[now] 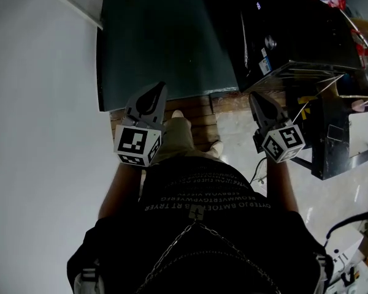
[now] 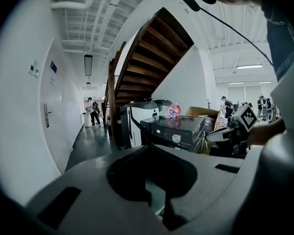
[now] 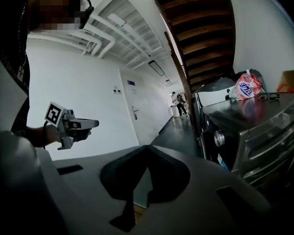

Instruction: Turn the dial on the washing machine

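Observation:
The black washing machine (image 1: pixel 294 23) stands ahead to the right, and its round silver dial (image 1: pixel 270 42) sits on the front panel. That dial also shows in the left gripper view (image 2: pixel 176 138) and in the right gripper view (image 3: pixel 219 138). My left gripper (image 1: pixel 160 87) is held in front of the person's body, shut and empty, far from the machine. My right gripper (image 1: pixel 253 95) is shut too, with nothing between its tips. It is short of the panel and touches nothing. Each gripper appears in the other's view: the right gripper (image 2: pixel 224 134) and the left gripper (image 3: pixel 92 124).
A pink detergent bag (image 3: pixel 247 88) and glasses lie on the machine's top. A white wall (image 1: pixel 37 133) runs along the left, and a dark floor (image 1: pixel 165 41) stretches ahead under a wooden staircase (image 2: pixel 147 58). A black wire rack (image 1: pixel 337 133) stands at the right. People walk far down the corridor.

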`<action>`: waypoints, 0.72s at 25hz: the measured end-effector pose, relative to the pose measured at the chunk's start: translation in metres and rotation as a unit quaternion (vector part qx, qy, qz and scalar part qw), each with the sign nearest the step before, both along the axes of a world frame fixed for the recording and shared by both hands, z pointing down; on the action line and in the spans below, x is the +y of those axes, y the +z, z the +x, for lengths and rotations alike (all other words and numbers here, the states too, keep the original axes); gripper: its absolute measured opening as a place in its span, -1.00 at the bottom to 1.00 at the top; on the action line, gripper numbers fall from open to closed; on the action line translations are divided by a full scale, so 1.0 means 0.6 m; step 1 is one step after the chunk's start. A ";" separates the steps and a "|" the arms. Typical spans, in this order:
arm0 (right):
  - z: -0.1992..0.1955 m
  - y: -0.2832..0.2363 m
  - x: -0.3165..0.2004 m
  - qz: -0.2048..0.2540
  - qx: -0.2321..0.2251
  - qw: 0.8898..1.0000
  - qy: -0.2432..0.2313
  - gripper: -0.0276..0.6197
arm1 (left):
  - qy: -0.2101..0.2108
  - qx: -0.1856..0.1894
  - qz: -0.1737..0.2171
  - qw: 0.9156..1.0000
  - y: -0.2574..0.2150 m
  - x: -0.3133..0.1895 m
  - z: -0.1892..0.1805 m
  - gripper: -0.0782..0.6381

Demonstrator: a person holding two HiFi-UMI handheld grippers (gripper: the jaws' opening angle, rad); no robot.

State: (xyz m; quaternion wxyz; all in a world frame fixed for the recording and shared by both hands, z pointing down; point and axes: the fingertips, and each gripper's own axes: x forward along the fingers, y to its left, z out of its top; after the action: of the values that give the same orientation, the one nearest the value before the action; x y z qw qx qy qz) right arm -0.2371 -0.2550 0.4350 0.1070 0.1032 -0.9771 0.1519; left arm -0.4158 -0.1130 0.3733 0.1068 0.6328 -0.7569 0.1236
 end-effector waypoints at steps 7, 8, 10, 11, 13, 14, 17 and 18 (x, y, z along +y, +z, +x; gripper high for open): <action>-0.150 -0.036 -0.082 0.017 0.011 0.999 0.038 -0.92 | 0.019 -0.002 0.007 1.000 0.001 -0.064 -0.166 -0.76; -0.166 -0.043 -0.096 0.018 0.018 0.999 0.048 -0.92 | 0.029 -0.004 0.006 1.000 -0.001 -0.079 -0.184 -0.76; -0.198 -0.064 -0.112 0.021 0.030 0.997 0.064 -0.92 | 0.049 -0.004 0.006 0.999 -0.017 -0.108 -0.220 -0.76; -0.215 -0.080 -0.113 0.023 0.033 0.997 0.068 -0.92 | 0.057 -0.003 0.008 0.998 -0.028 -0.118 -0.238 -0.76; -0.251 -0.114 -0.107 0.031 0.037 0.996 0.074 -0.92 | 0.075 -0.001 0.012 0.997 -0.051 -0.130 -0.271 -0.76; -0.266 -0.130 -0.104 0.035 0.038 0.996 0.079 -0.92 | 0.085 0.000 0.015 0.996 -0.062 -0.136 -0.284 -0.76; -0.297 -0.168 -0.100 0.039 0.041 0.993 0.100 -0.92 | 0.122 -0.005 0.026 0.992 -0.096 -0.160 -0.313 -0.76; -0.303 -0.182 -0.098 0.042 0.040 0.993 0.104 -0.92 | 0.136 -0.007 0.030 0.990 -0.108 -0.169 -0.316 -0.76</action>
State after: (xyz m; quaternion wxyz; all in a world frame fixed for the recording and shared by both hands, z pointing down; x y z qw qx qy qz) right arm -0.4187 -0.3137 0.3260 0.1255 0.2147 -0.9615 0.1172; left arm -0.6056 -0.2143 0.3087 0.0647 0.7315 -0.6682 0.1191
